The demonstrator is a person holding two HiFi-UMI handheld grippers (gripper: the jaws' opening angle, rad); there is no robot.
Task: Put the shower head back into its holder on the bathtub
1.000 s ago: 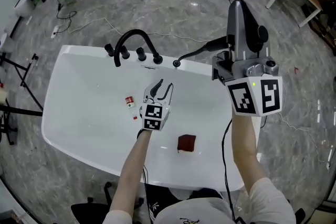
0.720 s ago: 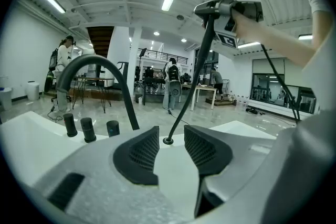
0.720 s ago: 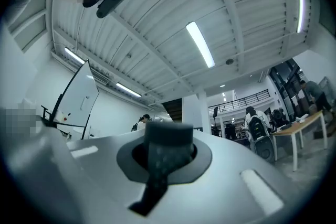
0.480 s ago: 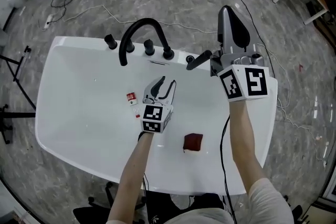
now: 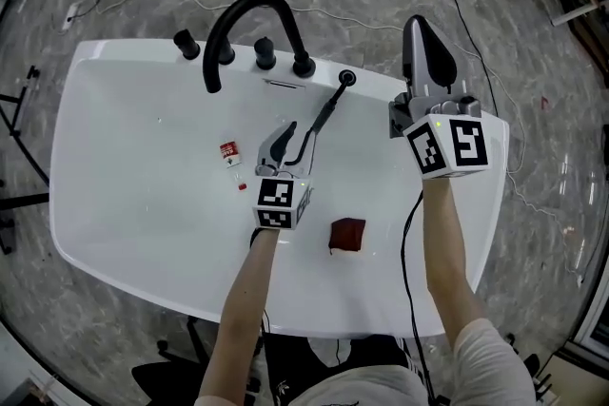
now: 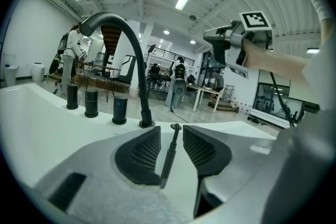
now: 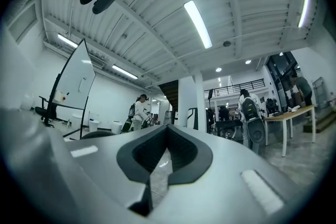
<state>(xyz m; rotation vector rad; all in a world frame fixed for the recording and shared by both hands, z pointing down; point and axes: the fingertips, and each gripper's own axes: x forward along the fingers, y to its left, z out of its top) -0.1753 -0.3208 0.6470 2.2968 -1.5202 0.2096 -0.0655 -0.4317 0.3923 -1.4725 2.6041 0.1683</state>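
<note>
A slim black shower head (image 5: 326, 113) slants from its round holder (image 5: 346, 78) on the white bathtub's back rim (image 5: 124, 57) down toward my left gripper (image 5: 300, 134). In the left gripper view the shower head (image 6: 169, 157) runs between the jaws of my left gripper (image 6: 172, 131), which are closing; a thin gap shows on each side of it. My right gripper (image 5: 424, 26) is shut and empty above the tub's right rim, apart from the shower head. In its own view my right gripper (image 7: 167, 127) points up at the ceiling.
A black arched faucet (image 5: 249, 14) and black knobs (image 5: 186, 44) stand on the back rim. A small red-labelled bottle (image 5: 229, 153), a red cap (image 5: 242, 186) and a dark red block (image 5: 346, 234) lie in the tub. Cables trail over the grey floor (image 5: 457, 5).
The shower head reached from the holder toward the right gripper; now it slants toward the left gripper, between its jaws. The right gripper has dropped away from it.
</note>
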